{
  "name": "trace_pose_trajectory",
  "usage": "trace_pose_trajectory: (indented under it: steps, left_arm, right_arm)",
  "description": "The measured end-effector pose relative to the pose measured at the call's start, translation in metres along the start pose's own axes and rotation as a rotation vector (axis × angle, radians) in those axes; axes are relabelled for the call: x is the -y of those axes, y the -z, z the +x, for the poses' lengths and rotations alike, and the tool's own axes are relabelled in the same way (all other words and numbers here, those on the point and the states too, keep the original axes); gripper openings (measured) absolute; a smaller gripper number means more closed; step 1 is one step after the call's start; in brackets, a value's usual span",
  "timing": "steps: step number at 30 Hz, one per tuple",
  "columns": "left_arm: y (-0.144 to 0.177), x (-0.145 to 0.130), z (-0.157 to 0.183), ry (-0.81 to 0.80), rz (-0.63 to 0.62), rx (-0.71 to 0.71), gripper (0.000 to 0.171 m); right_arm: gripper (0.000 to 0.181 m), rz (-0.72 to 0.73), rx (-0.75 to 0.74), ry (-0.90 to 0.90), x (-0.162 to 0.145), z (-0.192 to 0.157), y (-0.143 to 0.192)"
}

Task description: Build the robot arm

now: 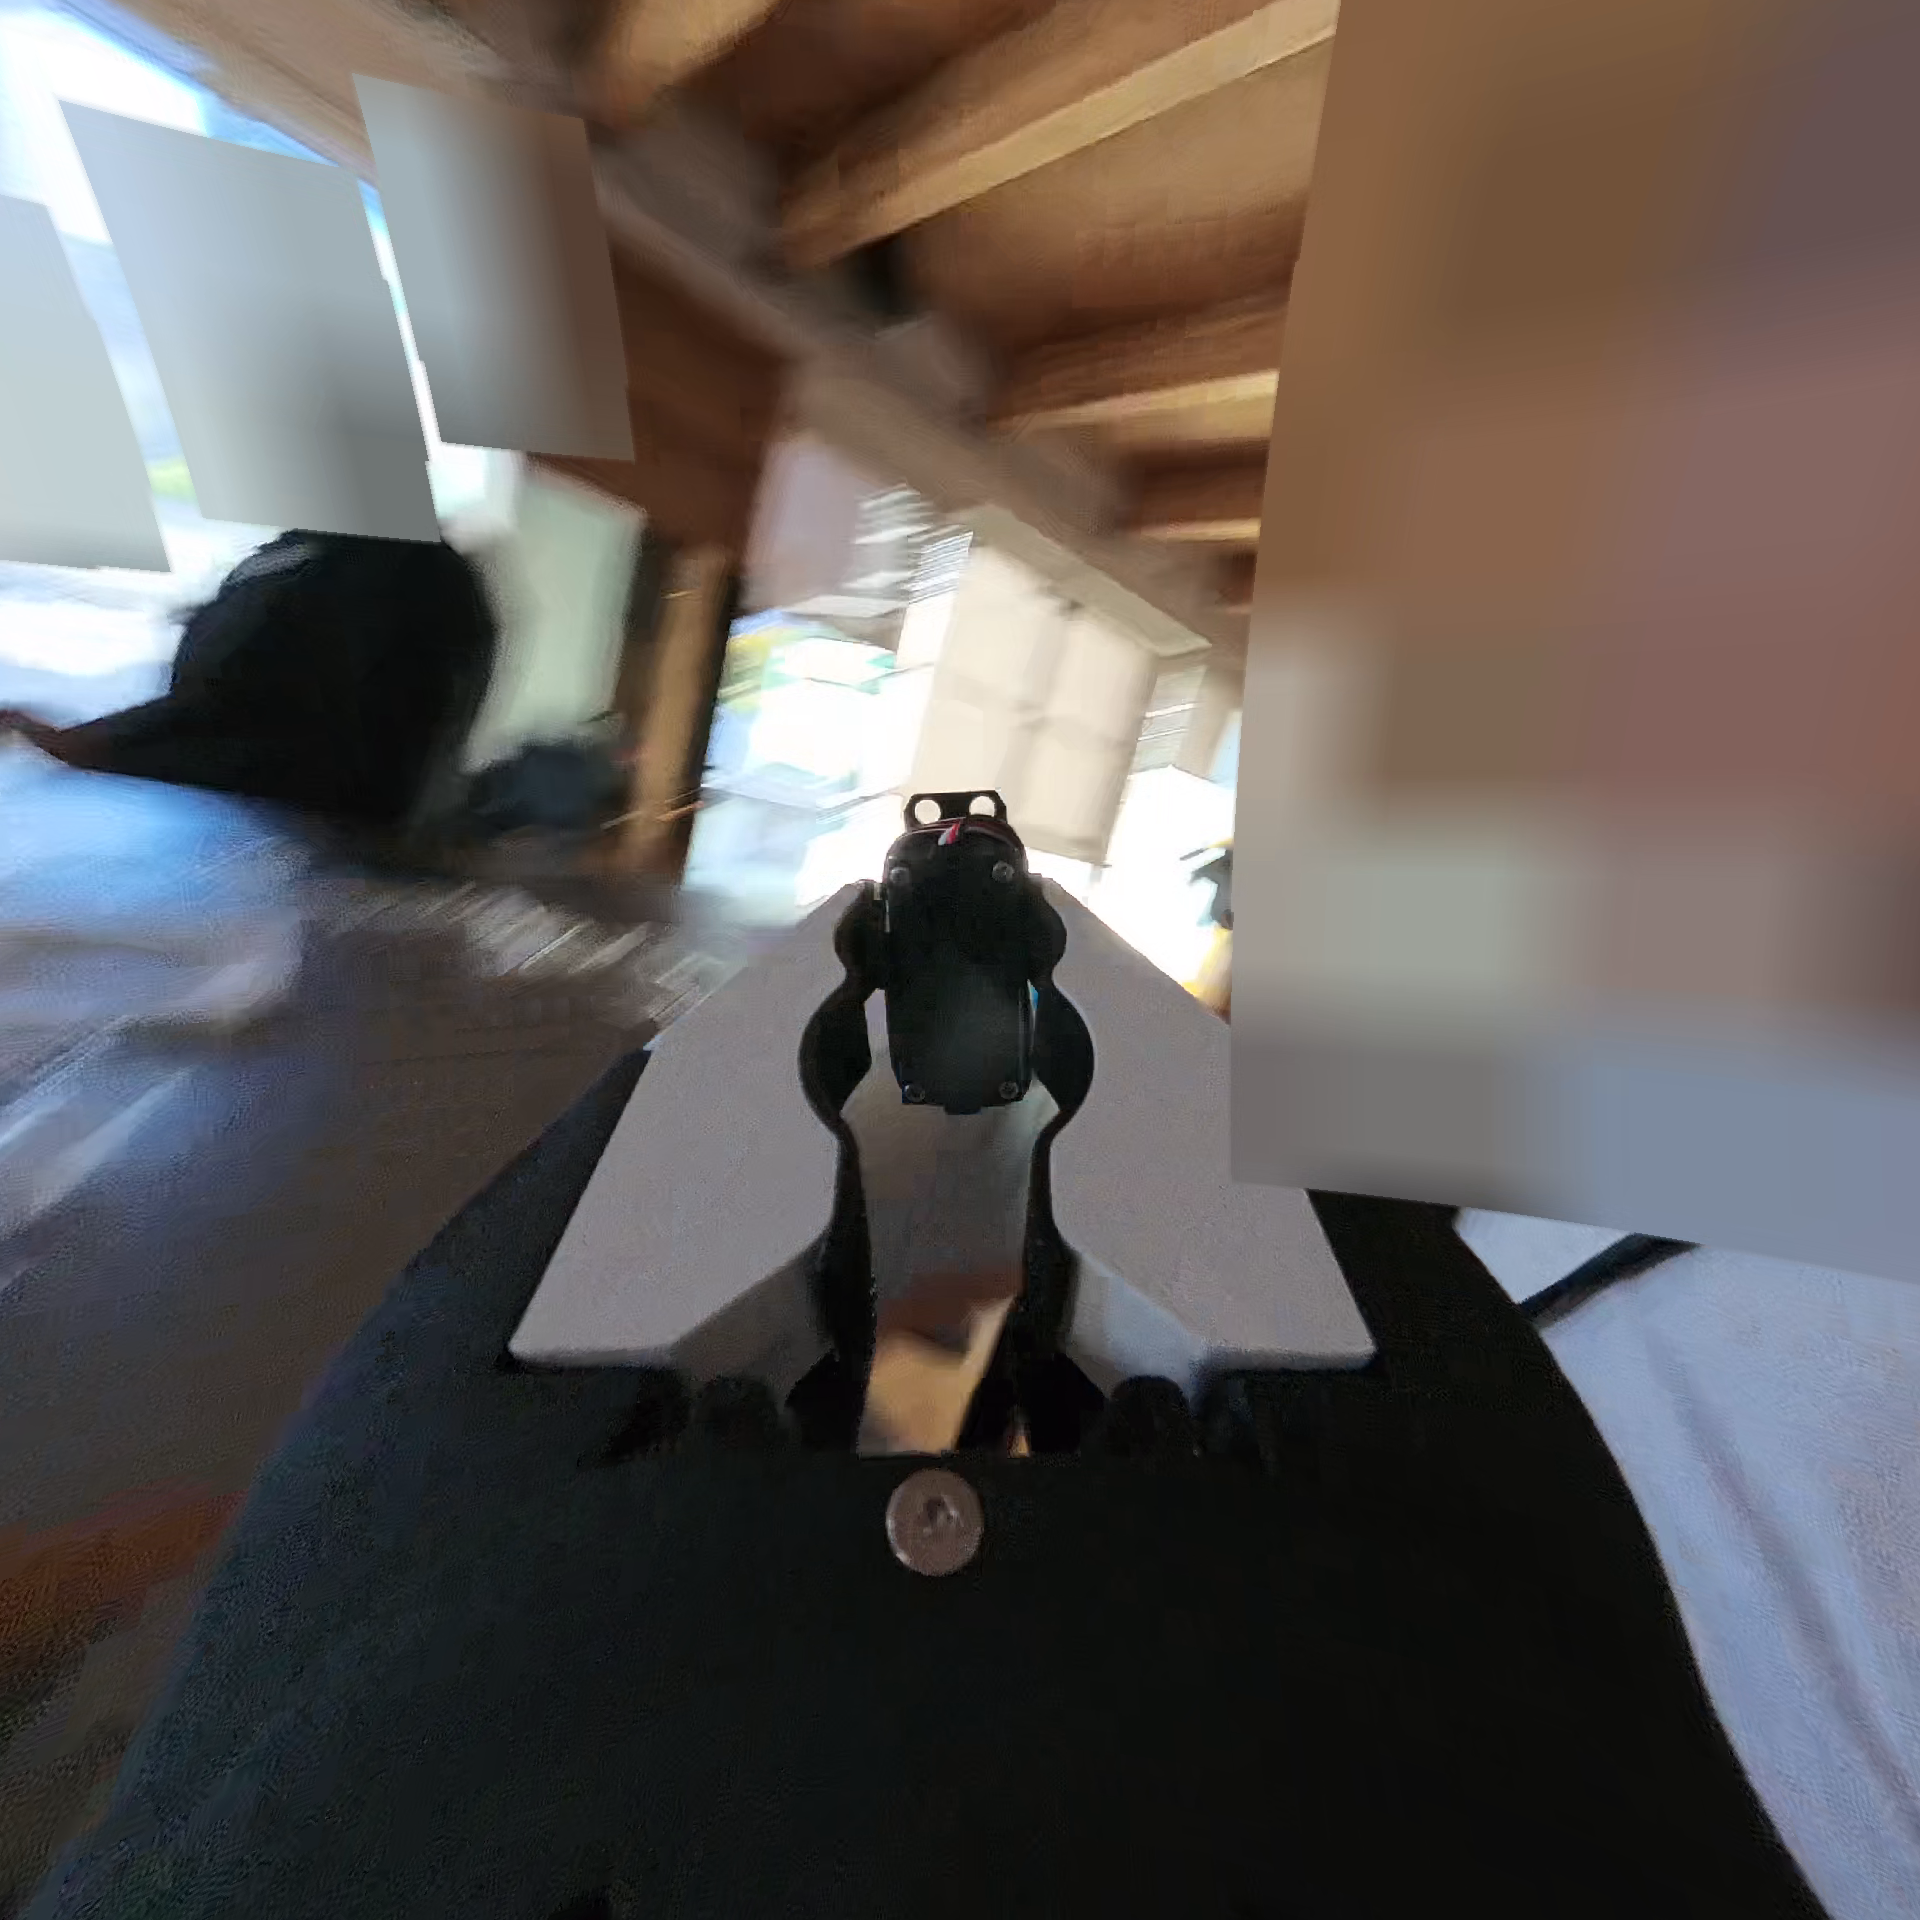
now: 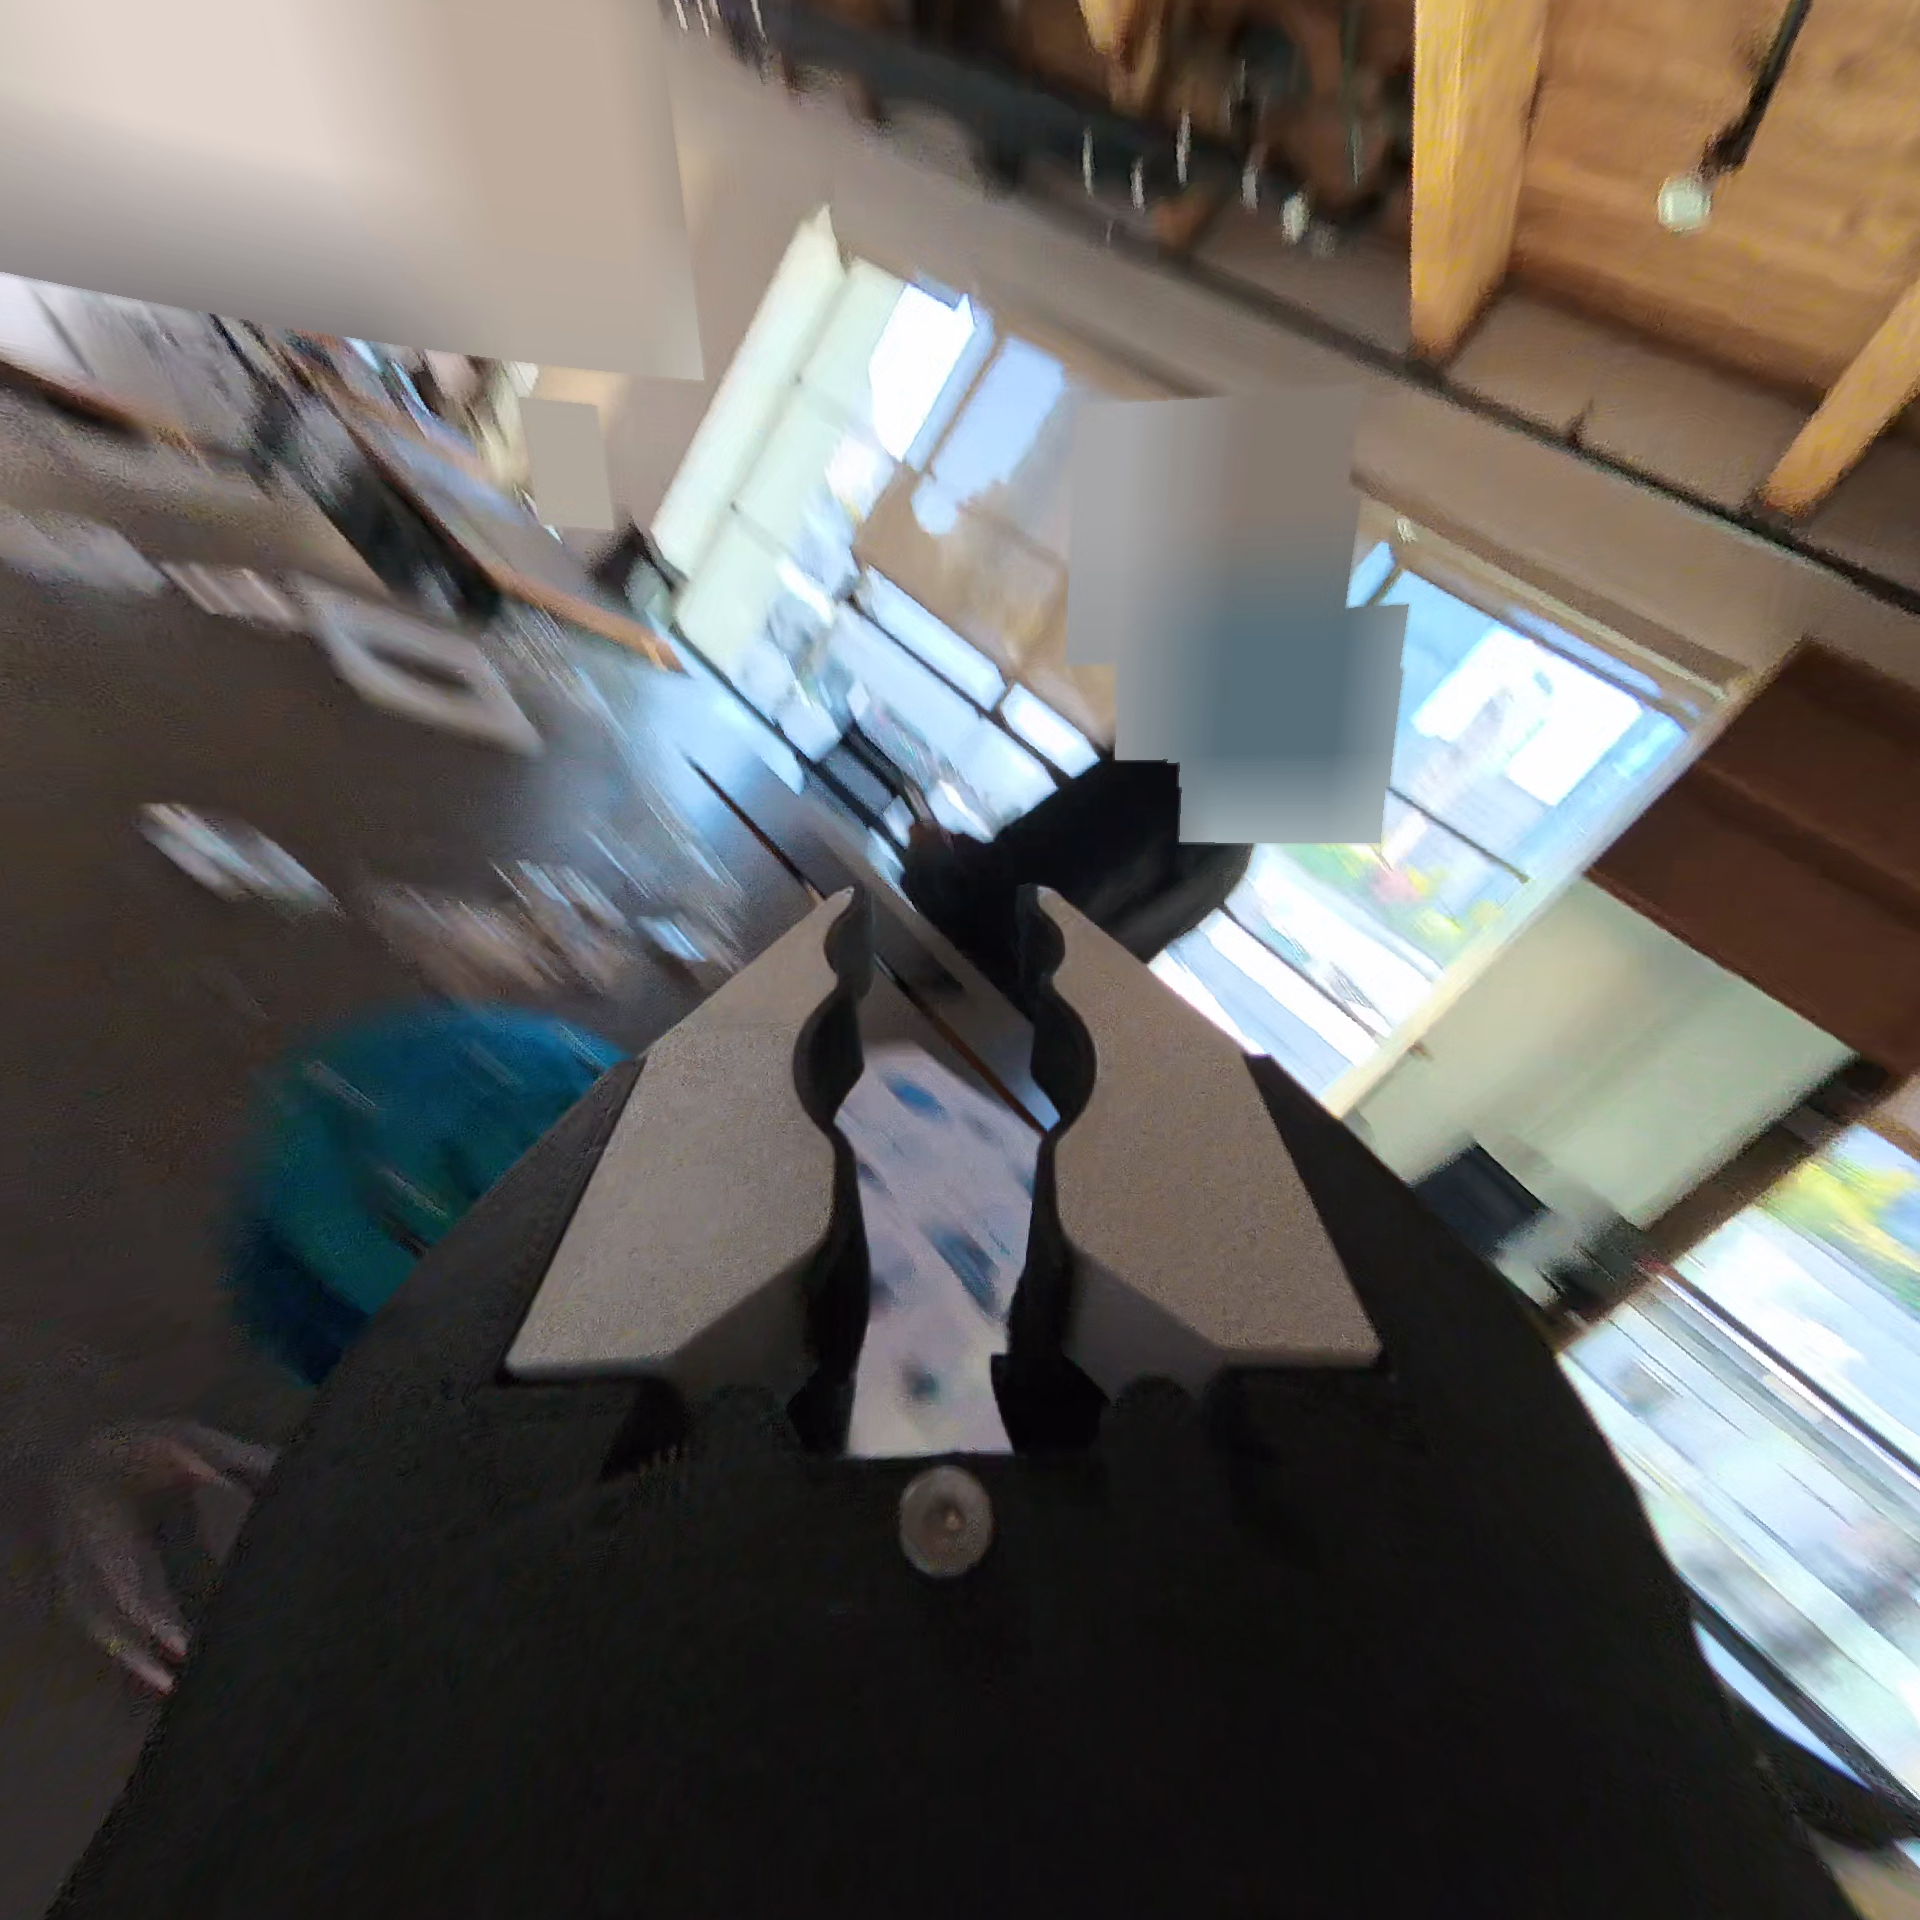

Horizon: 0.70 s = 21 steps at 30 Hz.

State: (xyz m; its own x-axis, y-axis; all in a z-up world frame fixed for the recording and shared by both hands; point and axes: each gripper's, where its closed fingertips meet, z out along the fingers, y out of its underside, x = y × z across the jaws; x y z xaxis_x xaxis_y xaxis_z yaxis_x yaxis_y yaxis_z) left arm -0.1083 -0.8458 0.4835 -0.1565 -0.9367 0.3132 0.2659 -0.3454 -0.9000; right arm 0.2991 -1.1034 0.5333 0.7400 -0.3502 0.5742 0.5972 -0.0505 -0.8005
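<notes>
In the left wrist view my left gripper is shut on a small black boxy part with screws at its corners and a bracket with two holes on its far end. The part sits between the wavy black pads and is held up in the air. In the right wrist view my right gripper is open with a narrow gap between its grey fingers, and nothing is in it. It is tilted and points across the room. Both views are blurred by motion.
A person in a white shirt is close on the right of the left wrist view. A person in dark clothes is farther left. The right wrist view shows a blue round thing, a dark table with blurred items, a hand, windows and wooden ceiling beams. My hands' fingertips stand some 45 cm from each other.
</notes>
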Motion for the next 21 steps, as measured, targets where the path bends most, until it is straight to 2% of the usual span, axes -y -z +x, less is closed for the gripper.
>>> trace_pose_trajectory:
  steps: [2,4,7,8,11,13,16,21]
  left_arm:
    - [0.096,-0.029,-0.042,0.064,-0.081,0.246,0.025]
    - [0.175,-0.05,-0.069,0.161,-0.13,0.343,0.025]
    - [0.253,-0.045,-0.111,0.335,-0.107,0.386,0.025]
    - [0.271,-0.039,-0.124,0.403,-0.094,0.392,0.025]
    - [0.312,-0.022,-0.161,0.49,-0.092,0.421,0.025]
    - [0.33,-0.018,-0.192,0.503,-0.122,0.469,0.025]
    - [0.339,-0.009,-0.238,0.564,-0.133,0.48,0.025]
    - [0.357,-0.011,-0.321,0.546,-0.27,0.539,0.025]
  right_arm:
    - [0.026,0.166,0.1,-0.057,0.08,-0.094,-0.022]
    - [0.027,0.309,0.267,-0.031,0.148,-0.212,-0.053]
    - [0.026,0.489,0.525,0.079,0.231,-0.393,-0.105]
    - [0.028,0.518,0.677,0.084,0.249,-0.457,-0.118]
    - [0.056,0.425,1.164,-0.028,0.276,-0.629,-0.143]
    - [0.07,0.3,1.357,-0.043,0.275,-0.716,-0.158]
    - [0.076,0.273,1.388,0.093,0.268,-0.804,-0.19]
    - [0.065,0.284,1.346,0.207,0.259,-0.89,-0.267]
